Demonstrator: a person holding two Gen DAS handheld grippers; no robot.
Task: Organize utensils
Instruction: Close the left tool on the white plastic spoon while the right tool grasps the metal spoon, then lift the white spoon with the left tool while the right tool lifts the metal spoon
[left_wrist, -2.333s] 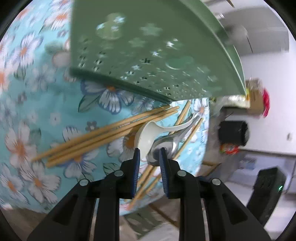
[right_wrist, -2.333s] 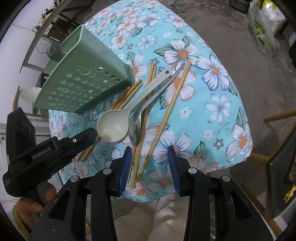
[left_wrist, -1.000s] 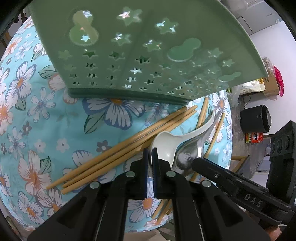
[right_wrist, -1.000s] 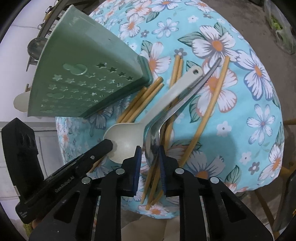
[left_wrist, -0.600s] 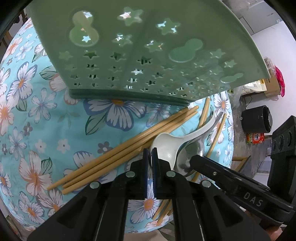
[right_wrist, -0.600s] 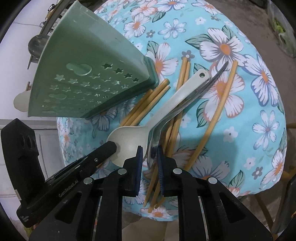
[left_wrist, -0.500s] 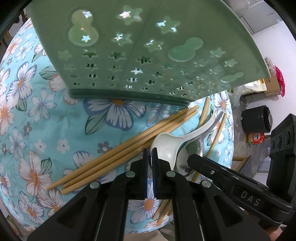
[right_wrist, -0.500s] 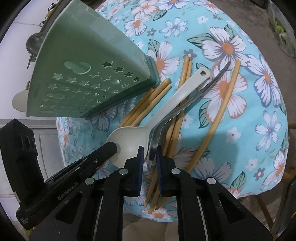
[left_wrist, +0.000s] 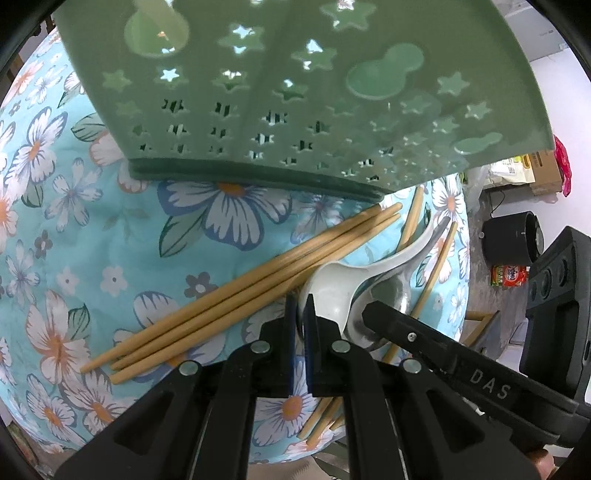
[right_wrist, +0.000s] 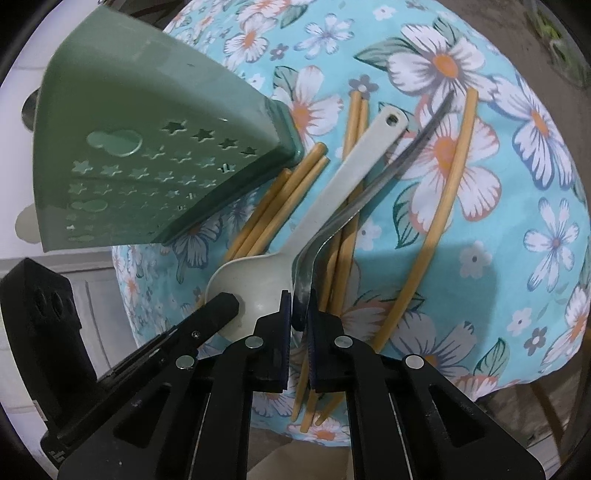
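The left gripper (left_wrist: 300, 310) is squeezed tight on the rim of the white spoon (left_wrist: 332, 286). The right gripper (right_wrist: 298, 308) has just been closing and pinches the metal spoon (right_wrist: 308, 266). Both spoons lie on the chopsticks (right_wrist: 280, 210), beside the green holder (right_wrist: 147, 147) on the flowery cloth (right_wrist: 517, 221).

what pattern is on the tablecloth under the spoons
Turquoise tablecloth printed with large white, orange-centred flowers and green leaves; clearest in the right wrist view.
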